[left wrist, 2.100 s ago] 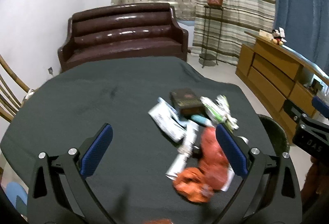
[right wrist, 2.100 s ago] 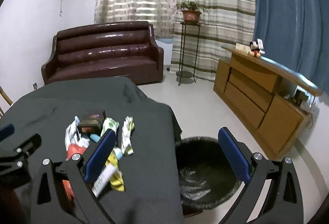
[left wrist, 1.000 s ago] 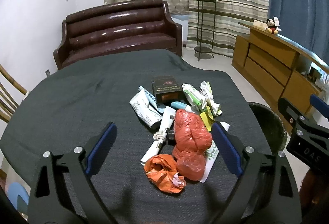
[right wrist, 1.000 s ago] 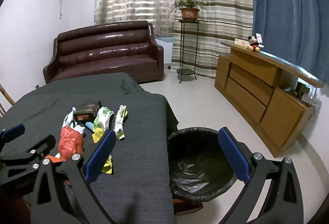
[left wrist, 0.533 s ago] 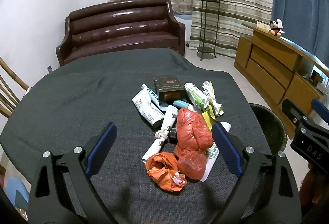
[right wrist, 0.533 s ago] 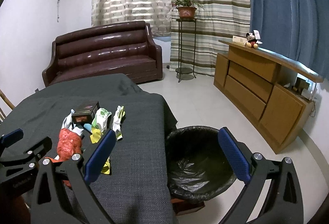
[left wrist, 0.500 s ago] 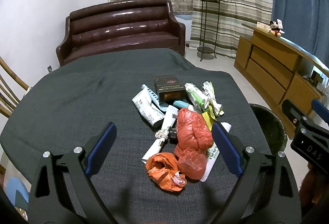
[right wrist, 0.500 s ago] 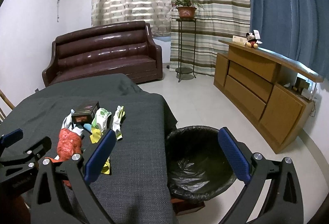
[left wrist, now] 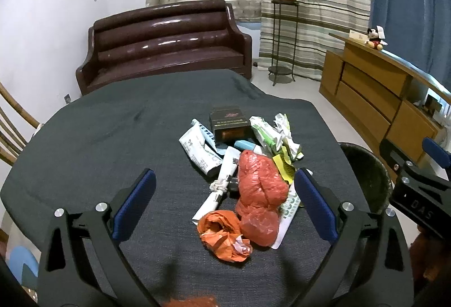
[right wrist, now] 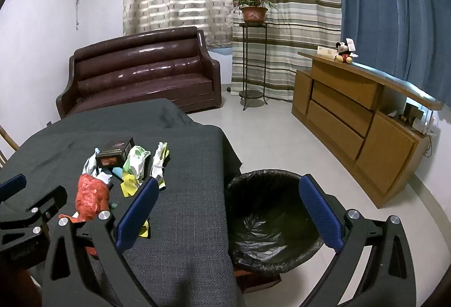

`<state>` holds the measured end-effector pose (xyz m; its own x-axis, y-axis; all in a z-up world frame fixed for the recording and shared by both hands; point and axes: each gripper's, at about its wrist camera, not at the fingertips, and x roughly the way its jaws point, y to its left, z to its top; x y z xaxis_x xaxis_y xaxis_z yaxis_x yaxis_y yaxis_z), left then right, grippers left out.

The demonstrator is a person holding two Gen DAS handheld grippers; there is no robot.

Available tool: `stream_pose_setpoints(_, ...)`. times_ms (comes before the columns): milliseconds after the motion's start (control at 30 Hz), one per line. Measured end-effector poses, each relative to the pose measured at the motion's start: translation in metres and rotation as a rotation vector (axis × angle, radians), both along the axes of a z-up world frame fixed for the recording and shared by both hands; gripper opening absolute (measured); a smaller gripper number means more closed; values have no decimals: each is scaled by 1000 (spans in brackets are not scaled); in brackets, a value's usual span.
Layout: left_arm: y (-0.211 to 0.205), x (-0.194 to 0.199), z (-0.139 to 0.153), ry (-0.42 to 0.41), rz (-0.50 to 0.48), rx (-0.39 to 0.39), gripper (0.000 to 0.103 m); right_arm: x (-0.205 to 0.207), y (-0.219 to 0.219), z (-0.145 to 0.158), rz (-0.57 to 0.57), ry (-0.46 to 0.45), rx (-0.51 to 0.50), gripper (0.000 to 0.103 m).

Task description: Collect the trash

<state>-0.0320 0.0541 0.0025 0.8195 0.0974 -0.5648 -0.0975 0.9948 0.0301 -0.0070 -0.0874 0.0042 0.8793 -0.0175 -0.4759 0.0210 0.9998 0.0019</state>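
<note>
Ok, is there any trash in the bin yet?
No, in the right wrist view the bin shows only its black liner, and the trash pile lies on the table.

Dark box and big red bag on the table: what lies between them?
In the left wrist view, a light blue tube lies between the dark box and the red bag, with a white wrapper's end beside it.

Right gripper (right wrist: 228, 211) spread wide, empty; black-lined bin (right wrist: 270, 211) between its fingers, trash pile (right wrist: 124, 168) beyond left finger.
</note>
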Motion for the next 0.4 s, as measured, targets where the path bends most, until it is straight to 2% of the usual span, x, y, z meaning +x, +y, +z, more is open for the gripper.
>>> stream_pose_setpoints(167,-4,-2,2,-19,5,22,96,0,0,0,2,0,-1,97)
stream_pose_setpoints(400,-3,-2,2,-17,12,14,96,0,1,0,1,1,1,97)
